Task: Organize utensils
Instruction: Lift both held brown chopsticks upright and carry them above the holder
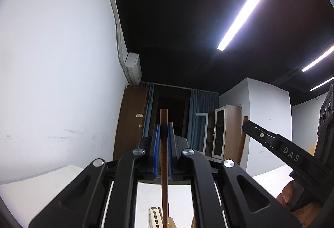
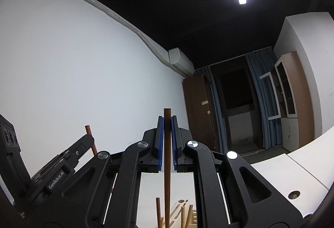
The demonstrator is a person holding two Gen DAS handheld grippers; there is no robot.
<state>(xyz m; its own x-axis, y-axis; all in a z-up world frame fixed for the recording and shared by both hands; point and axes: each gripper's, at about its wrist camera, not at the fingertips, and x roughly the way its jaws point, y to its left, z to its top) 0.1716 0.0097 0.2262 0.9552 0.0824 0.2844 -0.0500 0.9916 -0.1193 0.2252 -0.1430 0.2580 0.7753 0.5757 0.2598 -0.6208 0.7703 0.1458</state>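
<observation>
The room had a white wall (image 1: 52,61), a dark ceiling with long bright lights (image 1: 240,19), blue curtains (image 2: 258,102) and brown cupboards (image 1: 129,119) at the far end, and a white tabletop (image 2: 292,171) lay low in both views. The left claw (image 1: 163,129) was squeezed nearly shut on a thin brown stick (image 1: 163,144), most likely a chopstick, which stood almost straight up between its blue pads (image 1: 157,144). The right claw (image 2: 167,123) was squeezed the same way on a second brown stick (image 2: 167,155). Both claws pointed a little upward, and they were near each other, side by side. A thumb (image 1: 287,196) of the person showed at the right claw's handle. Down below, a pale wooden holder (image 2: 183,213) sat on the tabletop, and a few sticks (image 2: 158,211) already stood in it. The step in hand looked like dropping each held stick into that holder. To do it well, each stick would need to stay upright and not tip. Its bottom end should be lined up right over an empty slot before going down. One claw should go first so the two would not bump. The squeeze should stay firm until the stick sat in its slot, and only then let go. Going slowly would help, because the holder was mostly hidden under the claws.
</observation>
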